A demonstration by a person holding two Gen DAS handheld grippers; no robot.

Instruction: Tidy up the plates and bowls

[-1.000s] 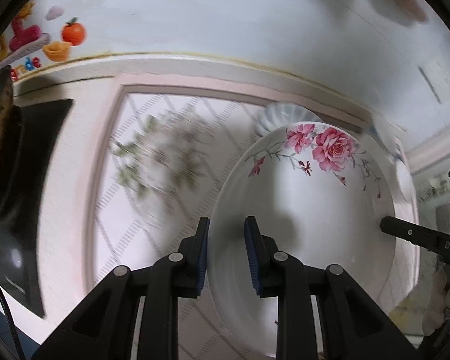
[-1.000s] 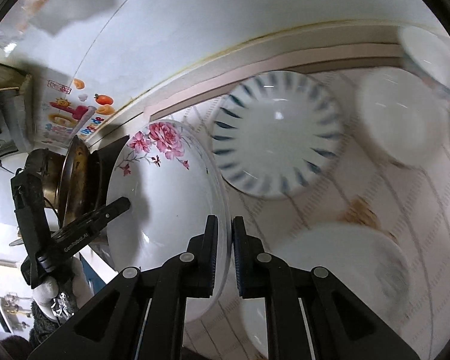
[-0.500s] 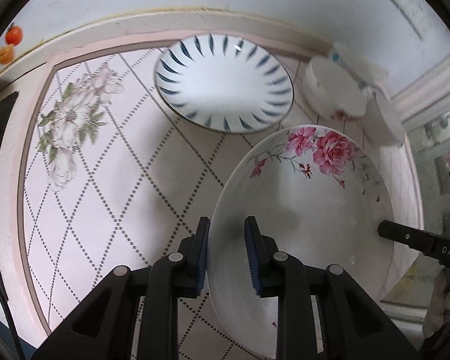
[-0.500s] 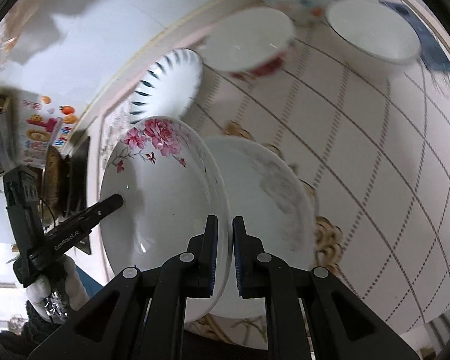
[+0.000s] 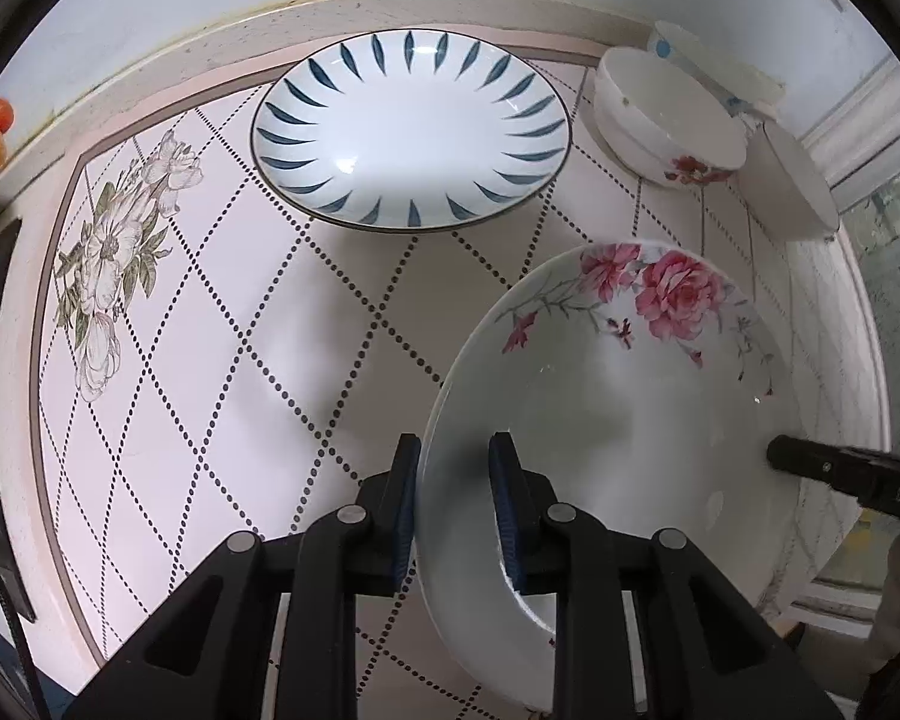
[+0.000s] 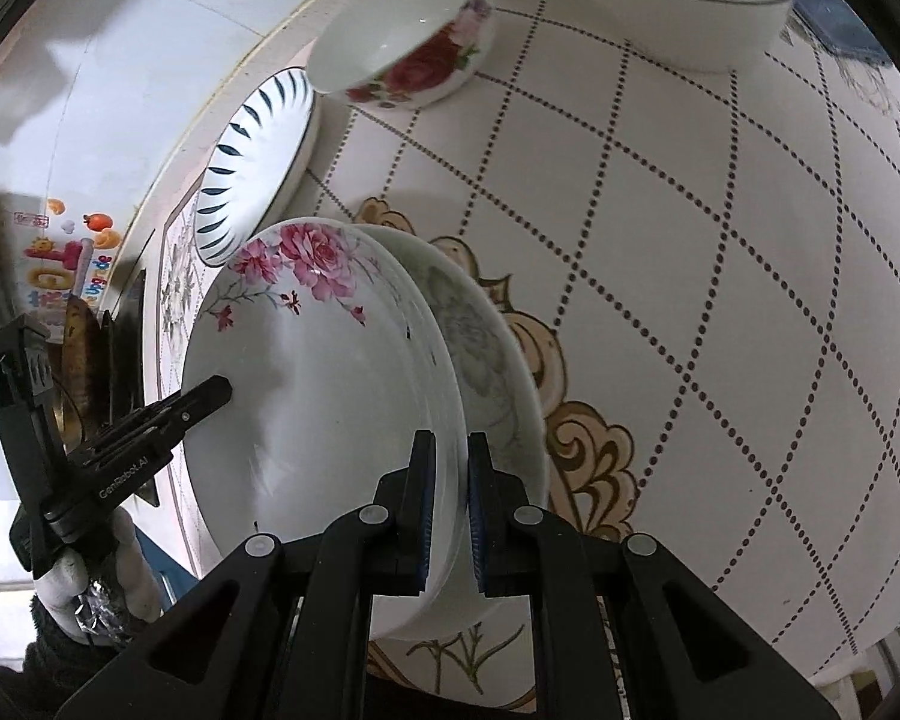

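A glossy white rose plate (image 5: pixel 618 414), round and shallow with pink roses and thin grey stems painted along its far rim, is held up off the worktop (image 5: pixel 222 360) by both pairs of tongs. The left tongs (image 5: pixel 453 480) pinch its near-left rim, one ribbed blue pad (image 5: pixel 403 498) under the rim and the other inside the dish, closed down to the thickness of the china. The right tongs (image 6: pixel 447 498) grip the opposite rim in the same way, jaws narrowed onto the edge, and appear in the left view as a black matte fingertip at the plate's right side. In the right view the rose plate (image 6: pixel 306 384) is seen nearly edge-on just over a second white plate (image 6: pixel 492 372) with a faint grey flower print, which lies on the worktop; whether the two touch cannot be told. Further away rests an oval blue-petal plate (image 5: pixel 411 126), smooth and white with dark blue dashes radiating round its rim. To its right stand a deep red-flower bowl (image 5: pixel 669 114) and, at the far right, a plain white bowl (image 6: pixel 678 0) with a thin dark rim line. The worktop is covered in a pale pink cloth with dotted diamond lines and printed flowers.
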